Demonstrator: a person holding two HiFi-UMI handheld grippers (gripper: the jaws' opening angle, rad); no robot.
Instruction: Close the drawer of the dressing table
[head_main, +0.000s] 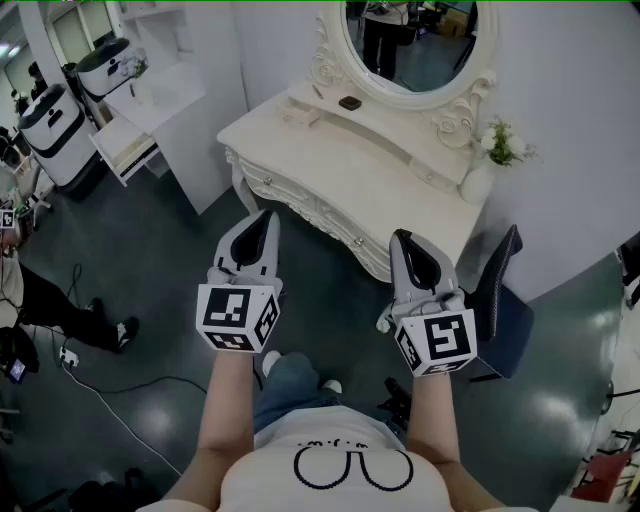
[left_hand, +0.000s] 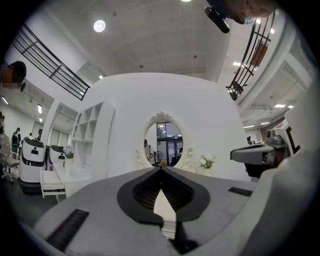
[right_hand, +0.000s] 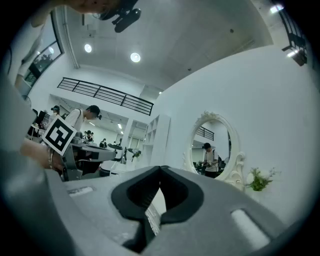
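I hold my left hand-held gripper (head_main: 267, 217) and right hand-held gripper (head_main: 401, 237) level, jaws together, empty. The ornate white carved dressing bench (head_main: 300, 140) stands at twelve o'clock, well apart. I'm still on the approach, I judge: next comes stepping in and pushing its drawer front (head_main: 312, 210) home.

1 white carved dressing table (head_main: 390, 150) w/ 1 oval white-framed mirror (head_main: 415, 40), 1 white vase of pale flowers (head_main: 480, 178) & 1 small dark-brown object (head_main: 350, 102) on top. 2 grey two-jaw grippers, left gripper (head_main: 266, 218) & right gripper (head_main: 402, 238), each w/ 1 black-and-white marker cube (head_main: 238, 315). Also 2 white-and-black rounded machines (head_main: 52, 125) at far left, 1 dark chair (head_main: 500, 300).
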